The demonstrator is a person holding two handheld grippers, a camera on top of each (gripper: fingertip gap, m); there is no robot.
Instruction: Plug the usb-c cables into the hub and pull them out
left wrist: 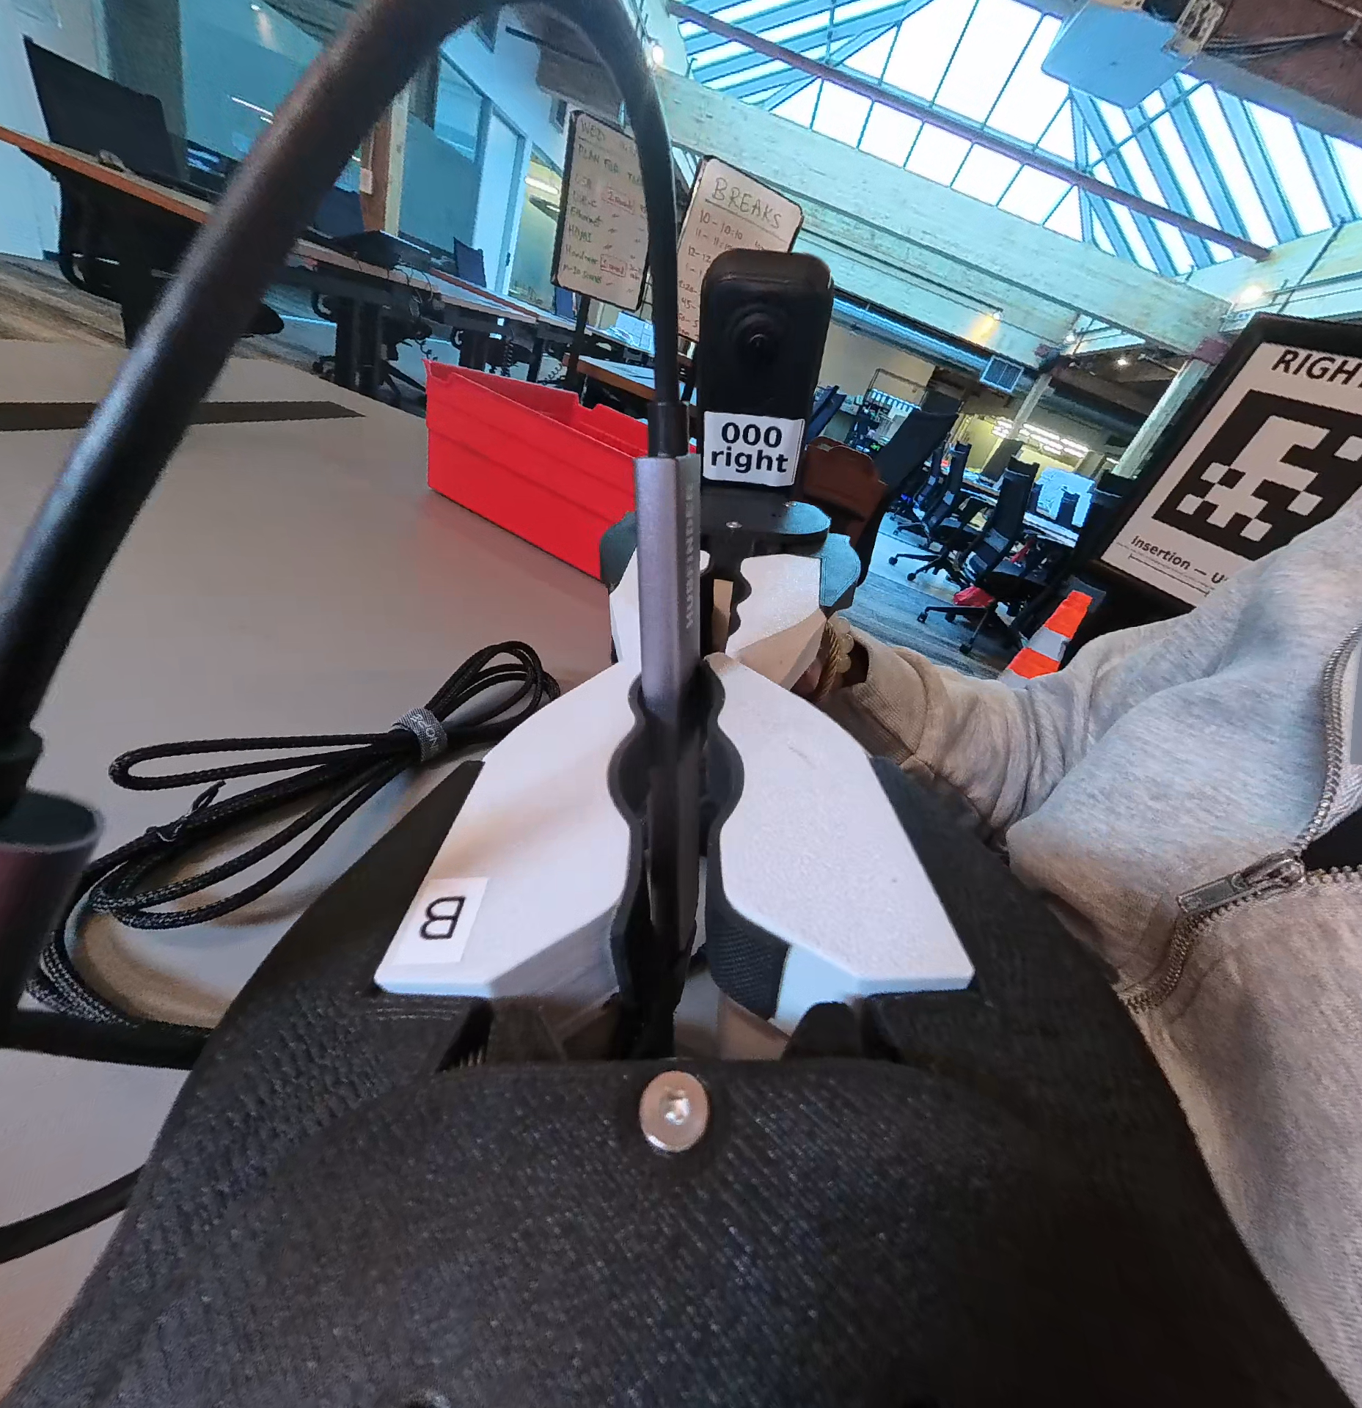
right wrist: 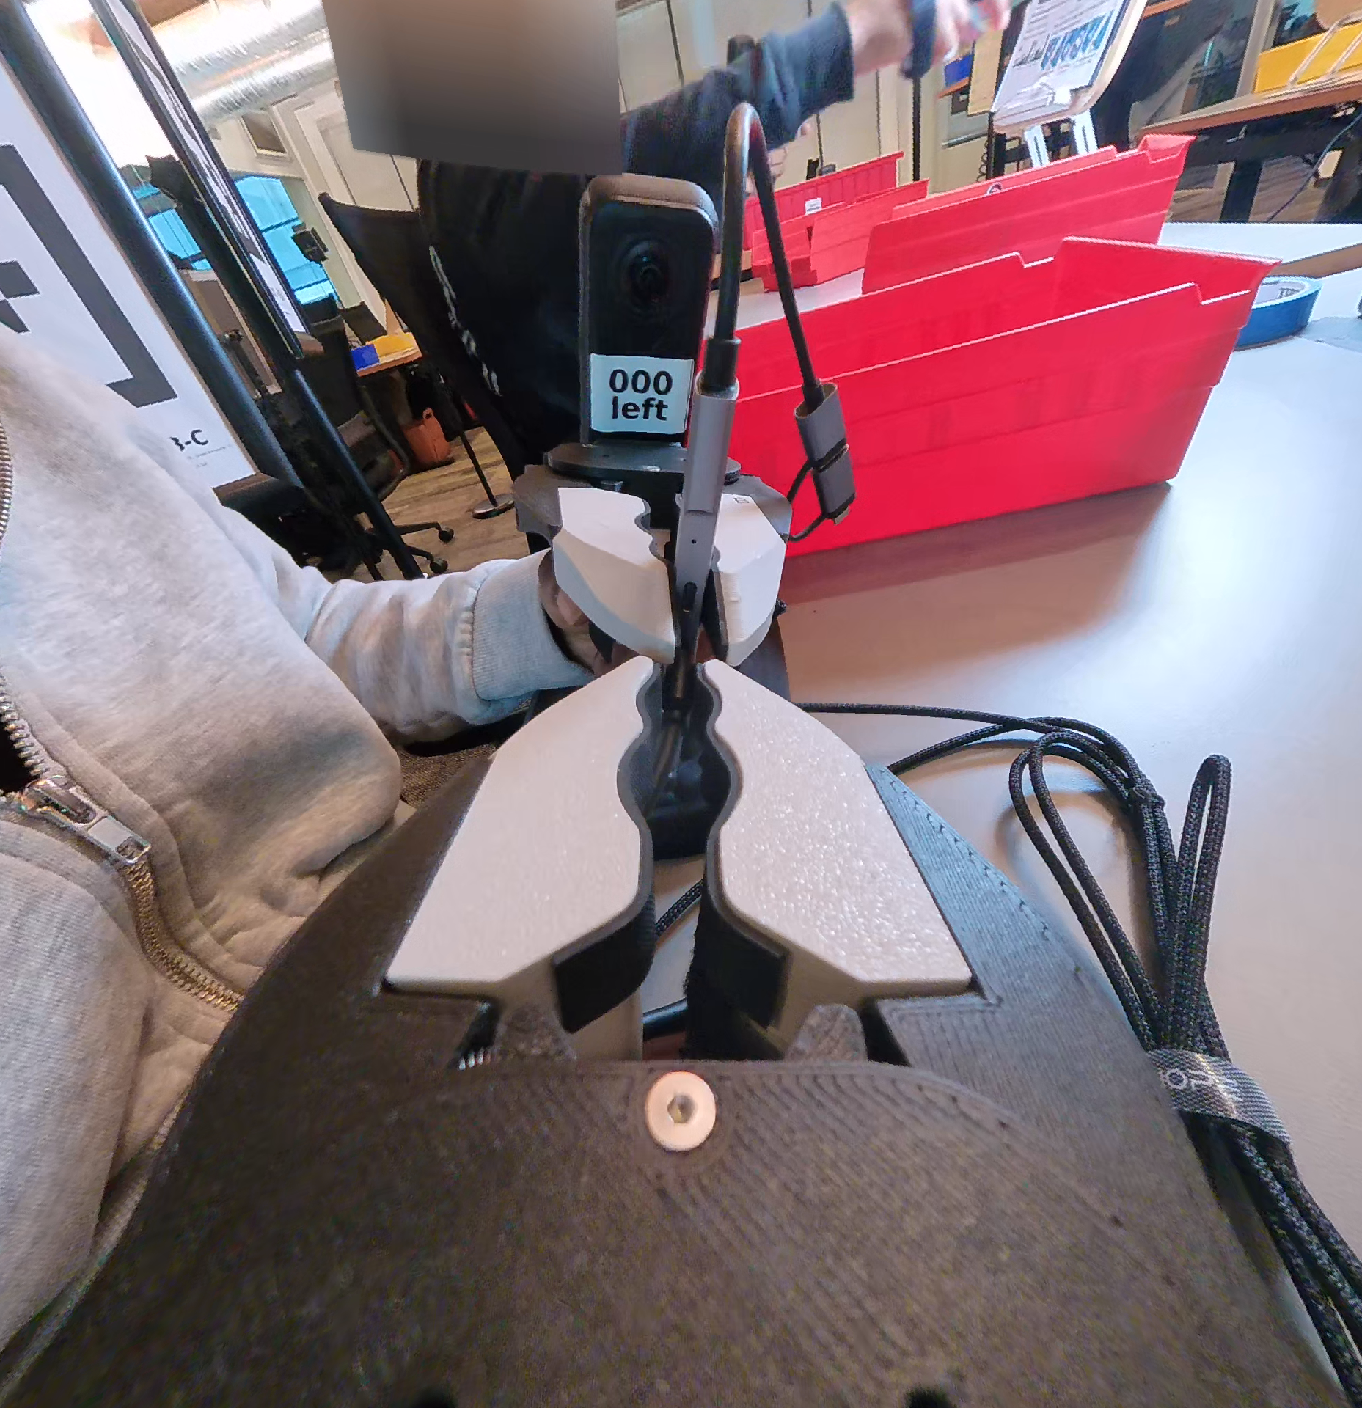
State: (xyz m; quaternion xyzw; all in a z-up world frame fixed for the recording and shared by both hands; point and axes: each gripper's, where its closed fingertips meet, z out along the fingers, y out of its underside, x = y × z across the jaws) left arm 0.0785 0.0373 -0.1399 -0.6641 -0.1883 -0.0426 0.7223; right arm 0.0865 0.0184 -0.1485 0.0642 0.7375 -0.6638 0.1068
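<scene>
left gripper (left wrist: 671, 689): jaws squeezed tight on the hub, which sits right in the wavy slot between the two white fingers (left wrist: 540, 838)

hub (left wrist: 662, 579): slim grey metal stick, standing up on edge out of the left jaws, top end poking well past the fingertips

hub's own lead (left wrist: 205, 251): thick black one, comes out the top of the hub, arches up and over, and ends in a short grey plug (right wrist: 822, 457) hanging loose in the air beside the hub

right gripper (right wrist: 681, 674): facing the left one, tips nearly touching it, jaws pinched together on the black usb-c cable end

cable plug (right wrist: 687, 602): sits right at the hub's lower edge, between the two sets of fingertips; can't tell if it's fully seated in the port or not

rest of the cable (left wrist: 342, 762): braided black, bundled with a grey strap, lying on the table (left wrist: 281, 571) just beside the grippers

sleeves (left wrist: 1119, 724): grey zip hoodie, arms holding both tools

red bin (right wrist: 1005, 396): on the table behind the hub, more red ones farther back

marker board (left wrist: 1272, 457): black-and-white pattern, standing off to the side
</scene>
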